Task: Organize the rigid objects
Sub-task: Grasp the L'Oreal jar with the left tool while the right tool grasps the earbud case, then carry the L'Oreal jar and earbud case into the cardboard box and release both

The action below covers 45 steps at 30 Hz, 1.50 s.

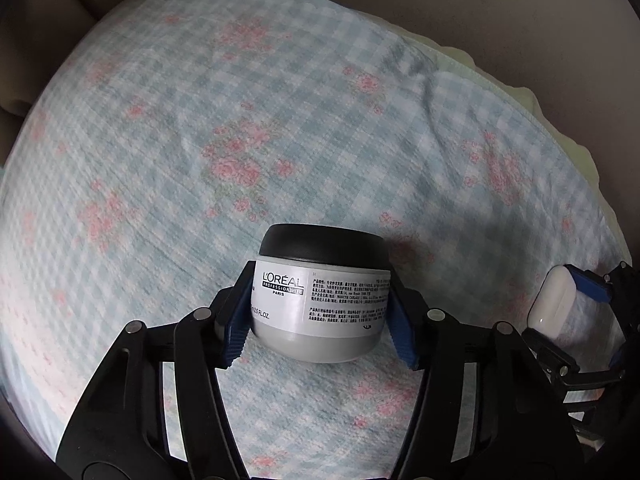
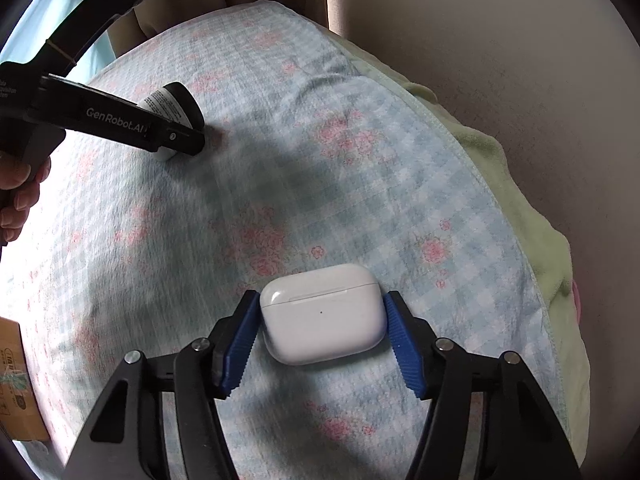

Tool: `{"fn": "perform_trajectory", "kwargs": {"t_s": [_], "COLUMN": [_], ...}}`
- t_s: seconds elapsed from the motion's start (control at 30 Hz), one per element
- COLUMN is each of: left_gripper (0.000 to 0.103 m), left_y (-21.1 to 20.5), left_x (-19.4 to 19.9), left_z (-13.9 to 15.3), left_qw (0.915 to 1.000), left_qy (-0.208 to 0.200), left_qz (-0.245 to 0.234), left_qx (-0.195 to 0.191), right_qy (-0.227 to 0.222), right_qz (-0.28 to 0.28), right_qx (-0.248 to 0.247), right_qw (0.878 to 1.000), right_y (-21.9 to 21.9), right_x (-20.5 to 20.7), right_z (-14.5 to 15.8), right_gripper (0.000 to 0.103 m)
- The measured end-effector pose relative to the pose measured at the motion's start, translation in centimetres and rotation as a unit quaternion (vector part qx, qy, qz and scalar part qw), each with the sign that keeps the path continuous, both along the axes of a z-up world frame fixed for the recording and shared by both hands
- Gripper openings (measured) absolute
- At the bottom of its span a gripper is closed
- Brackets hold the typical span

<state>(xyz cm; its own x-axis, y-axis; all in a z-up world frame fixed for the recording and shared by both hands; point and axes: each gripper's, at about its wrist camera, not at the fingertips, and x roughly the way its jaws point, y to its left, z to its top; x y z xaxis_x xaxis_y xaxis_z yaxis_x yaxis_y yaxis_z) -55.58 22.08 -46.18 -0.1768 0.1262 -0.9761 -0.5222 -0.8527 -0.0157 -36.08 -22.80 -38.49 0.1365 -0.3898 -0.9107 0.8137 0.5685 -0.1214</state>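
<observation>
Left wrist view: on the checked, flowered blanket (image 1: 280,120), my left gripper (image 1: 320,320) clamps a black-lidded jar (image 1: 320,300), my right gripper (image 2: 320,340) an earbud case (image 2: 324,316).

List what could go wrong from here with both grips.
1. The white earbud case is smooth and rounded; the right hand-held gripper pinches only its ends, so it may slip or twist when lifted.
2. The left hand-held gripper grips the jar on its glossy label, below the black lid; it may slide.
3. The soft checked blanket could let either object tip when set down.
</observation>
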Motion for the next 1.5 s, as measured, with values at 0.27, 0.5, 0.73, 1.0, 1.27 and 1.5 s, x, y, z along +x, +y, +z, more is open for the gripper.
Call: {"fn": "perform_trajectory", "kwargs": {"t_s": [0.27,0.5,0.73,1.0,1.27,1.5], "left_gripper": [0.055,0.055,0.055,0.055,0.055,0.055], "left_y": [-1.8,-4.3,-8.5,-16.1,-26.4,-35.3], "left_x": [0.9,4.0,8.8,18.3,29.4,38.8], "left_z": [0.8,3.8,10.6,20.5,27.2,28.7], "left_qw": [0.9988,0.995,0.9866,0.97,0.9435,0.9195], "left_qy": [-0.009,-0.005,0.031,0.082,0.125,0.137], "left_qz": [0.041,0.084,0.135,0.207,0.295,0.364], "left_qx": [0.024,0.054,0.087,0.098,0.083,0.058], "right_qy": [-0.007,-0.015,-0.031,-0.046,-0.067,-0.089], "right_qz": [0.0,0.003,0.027,0.074,0.138,0.194], "right_qx": [0.005,0.0,-0.011,-0.01,-0.001,0.022], "right_qw": [1.0,1.0,0.999,0.996,0.988,0.977], "right_y": [0.2,1.4,3.3,9.9,19.5,26.7], "right_x": [-1.1,-2.1,0.9,3.3,7.2,12.9], "right_z": [1.5,4.9,9.4,16.0,20.8,22.0], "right_gripper": [0.058,0.058,0.058,0.058,0.058,0.058]}}
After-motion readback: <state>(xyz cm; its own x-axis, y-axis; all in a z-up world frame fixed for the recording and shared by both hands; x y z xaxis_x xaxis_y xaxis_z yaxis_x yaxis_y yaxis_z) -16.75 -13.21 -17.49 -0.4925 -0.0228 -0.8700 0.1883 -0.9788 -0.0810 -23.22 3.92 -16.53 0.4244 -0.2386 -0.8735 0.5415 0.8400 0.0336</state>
